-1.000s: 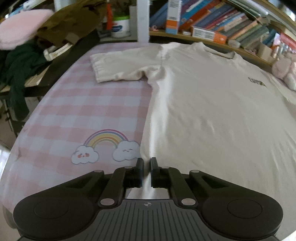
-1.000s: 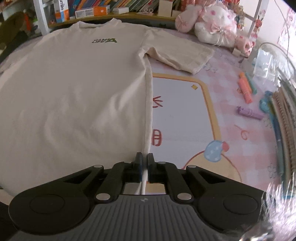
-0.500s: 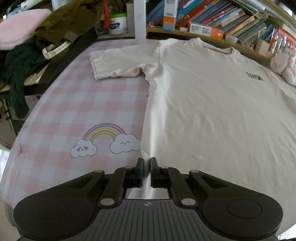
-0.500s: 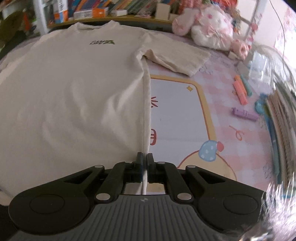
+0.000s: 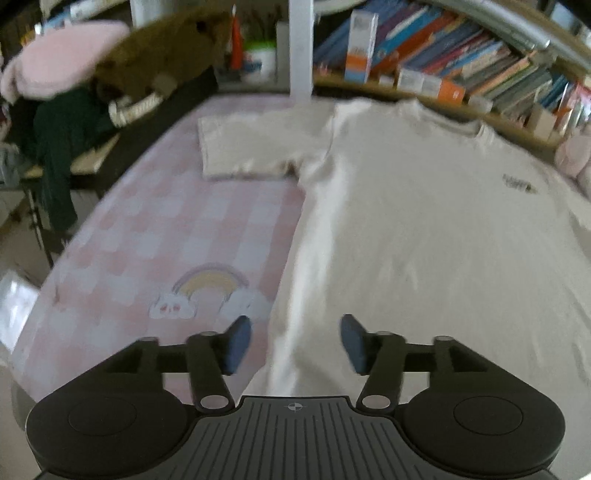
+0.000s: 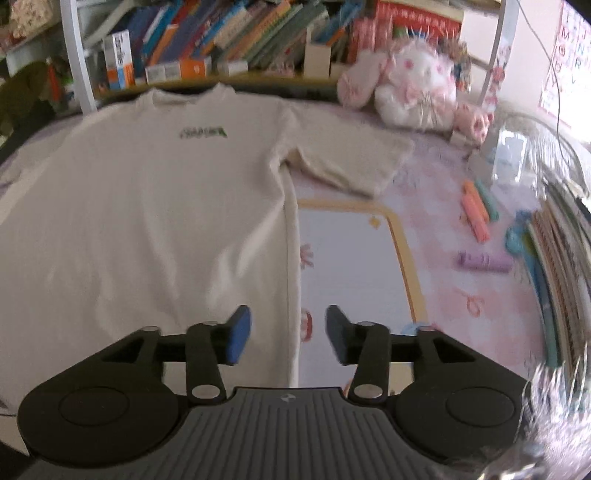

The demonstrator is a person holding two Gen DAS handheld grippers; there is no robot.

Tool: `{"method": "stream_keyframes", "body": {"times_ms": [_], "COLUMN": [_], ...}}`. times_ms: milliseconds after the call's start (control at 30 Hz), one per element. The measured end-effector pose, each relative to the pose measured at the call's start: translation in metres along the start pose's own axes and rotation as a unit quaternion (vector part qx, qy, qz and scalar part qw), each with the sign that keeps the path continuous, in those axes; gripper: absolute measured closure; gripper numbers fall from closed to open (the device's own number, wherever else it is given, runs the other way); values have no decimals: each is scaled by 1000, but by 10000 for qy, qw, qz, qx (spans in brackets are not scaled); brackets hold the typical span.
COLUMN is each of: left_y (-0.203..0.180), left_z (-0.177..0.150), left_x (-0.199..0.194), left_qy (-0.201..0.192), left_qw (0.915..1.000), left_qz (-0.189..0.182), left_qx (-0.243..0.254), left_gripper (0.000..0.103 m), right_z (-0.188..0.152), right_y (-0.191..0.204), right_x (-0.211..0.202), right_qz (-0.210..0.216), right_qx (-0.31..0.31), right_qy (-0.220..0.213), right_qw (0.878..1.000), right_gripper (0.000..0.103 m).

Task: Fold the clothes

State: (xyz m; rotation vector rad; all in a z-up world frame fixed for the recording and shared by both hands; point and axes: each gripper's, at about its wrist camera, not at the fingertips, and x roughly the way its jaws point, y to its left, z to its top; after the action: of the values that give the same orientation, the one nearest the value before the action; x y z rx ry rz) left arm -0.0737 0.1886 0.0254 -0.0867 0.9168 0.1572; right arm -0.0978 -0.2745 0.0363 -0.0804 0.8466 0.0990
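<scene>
Left gripper [image 5: 293, 343] is spread wide, nothing between its blue pads [image 5: 236, 345] – it sits over the T-shirt's [image 5: 424, 236] left side seam near the hem. Right gripper [image 6: 284, 334] is likewise apart and empty, straddling the shirt's right side seam just above the hem.

The cream T-shirt [image 6: 155, 206] lies flat, front up, on a pink printed mat [image 5: 155, 229]. Long axis runs straight away from both cameras: hem at the near edge, collar [image 6: 184, 96] at the far end, pointing at the bookshelf. Both short sleeves are spread out sideways – left sleeve [image 5: 255, 147] on pink check, right sleeve [image 6: 354, 162] toward the toys.

Mat print beside the left seam: a rainbow with two smiling clouds [image 5: 210, 291]. Beside the right seam: a white panel with a yellow border [image 6: 354, 258] and red characters, too blurred to read.

Chest logo [image 6: 202, 132] is small, dark with a green patch; lettering is motion-blurred, unreadable.

Right of the shirt: orange and green markers [image 6: 478, 212], a purple one [image 6: 484, 261]. Far right: a pink-and-white plush rabbit [image 6: 410, 88]. Far left: a pile of pink, brown and dark green clothes [image 5: 92, 85]. Behind the collar, a shelf of books [image 6: 229, 33]; spine text not legible.
</scene>
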Motion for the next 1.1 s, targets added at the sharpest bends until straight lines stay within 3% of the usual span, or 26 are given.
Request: {"method": "stream_keyframes", "body": {"times_ms": [33,67,167,333,633,767,933,1100], "left_y": [-4,-8,-21,-50,-92,-118,-154,-177], "left_z": [1,2,4,2,3,9,18,28], "left_x": [-3,-6,-15,-26,-28,-21,-4,11], "left_qy": [-77,-154,-359,-447,-399,-426,-398,-323], "left_qw": [10000,9999,9994,9987,9972,9938,9841,9681], "left_qz": [5,10,0,-214,-534,-780,-1106,-1545], "left_qx": [-1,-2,-16,65,329,675,1333,1945], "left_gripper": [38,35,23,18,16,16,16,15], "right_z": [2,4,8,6,3,1,-3,-4], "right_y": [1,1,1,0,-4,-9,-8,-1], "right_x": [-1,-1,-1,0,-8,-14,-20,-27], "right_qz": [-30,-41,-22,62,98,-5,-571,-828], "right_qx": [-7,-16,-28,79,302,535,764,1178], "right_qy": [-55,-100,-180,-191,-358,-403,-409,-402], "right_qw": [10000,9999,9998,9998,9989,9978,9946,9888], "right_gripper": [37,33,25,13,0,0,0,0]}}
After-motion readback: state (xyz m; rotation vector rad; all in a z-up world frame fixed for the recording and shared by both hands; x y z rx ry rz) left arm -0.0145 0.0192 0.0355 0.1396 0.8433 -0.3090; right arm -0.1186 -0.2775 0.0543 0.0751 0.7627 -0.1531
